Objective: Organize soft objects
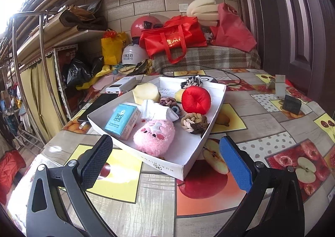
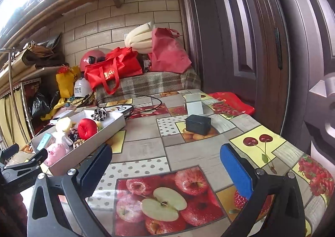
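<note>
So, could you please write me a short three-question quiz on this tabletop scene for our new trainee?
1. True or false: the left gripper holds the pink plush toy.
2. Which lies nearest the white tray's front wall? A) red plush ball B) pink plush toy C) yellow sponge
3. What small dark item sits on the table ahead of the right gripper?

Key: 1 false, both grippers are open and empty; 2 B; 3 a black box.

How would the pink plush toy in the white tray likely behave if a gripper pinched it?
The pink plush toy looks fluffy and rounded, so it would probably squash between the pads and weigh little. Its fuzzy pile should grip rather than slip. Lying near the white tray's front wall, it seems unlikely to roll.
</note>
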`<state>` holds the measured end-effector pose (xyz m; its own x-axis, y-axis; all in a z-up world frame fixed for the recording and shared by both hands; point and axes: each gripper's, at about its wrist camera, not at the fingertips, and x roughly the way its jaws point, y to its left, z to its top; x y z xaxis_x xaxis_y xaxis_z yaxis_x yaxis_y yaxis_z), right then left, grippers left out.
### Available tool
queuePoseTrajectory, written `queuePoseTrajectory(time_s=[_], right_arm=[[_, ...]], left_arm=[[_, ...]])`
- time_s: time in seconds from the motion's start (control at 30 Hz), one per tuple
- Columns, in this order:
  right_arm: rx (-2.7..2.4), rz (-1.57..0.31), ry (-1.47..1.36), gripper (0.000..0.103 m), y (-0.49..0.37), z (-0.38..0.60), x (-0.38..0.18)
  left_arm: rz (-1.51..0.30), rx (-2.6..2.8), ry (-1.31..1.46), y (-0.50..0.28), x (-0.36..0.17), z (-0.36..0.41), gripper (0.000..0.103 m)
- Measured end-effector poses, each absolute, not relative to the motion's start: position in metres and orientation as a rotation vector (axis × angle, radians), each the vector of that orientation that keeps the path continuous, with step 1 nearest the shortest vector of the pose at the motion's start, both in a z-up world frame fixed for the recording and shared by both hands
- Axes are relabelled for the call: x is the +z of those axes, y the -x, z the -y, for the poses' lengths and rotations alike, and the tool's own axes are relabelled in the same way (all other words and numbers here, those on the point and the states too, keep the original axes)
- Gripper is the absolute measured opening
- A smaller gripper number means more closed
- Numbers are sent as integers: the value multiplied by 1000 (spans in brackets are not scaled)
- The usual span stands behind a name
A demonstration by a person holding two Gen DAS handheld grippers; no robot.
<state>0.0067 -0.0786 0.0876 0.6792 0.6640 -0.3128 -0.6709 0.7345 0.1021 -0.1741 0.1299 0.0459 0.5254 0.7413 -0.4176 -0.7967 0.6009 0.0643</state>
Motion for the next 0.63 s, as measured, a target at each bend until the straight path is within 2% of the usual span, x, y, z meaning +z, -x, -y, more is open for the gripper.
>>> queuePoseTrajectory(time_s=[0.63], right_arm=[[759,-363,5,103,-7,82,86]], left_arm=[[-447,914,176,176,45,-135,103]])
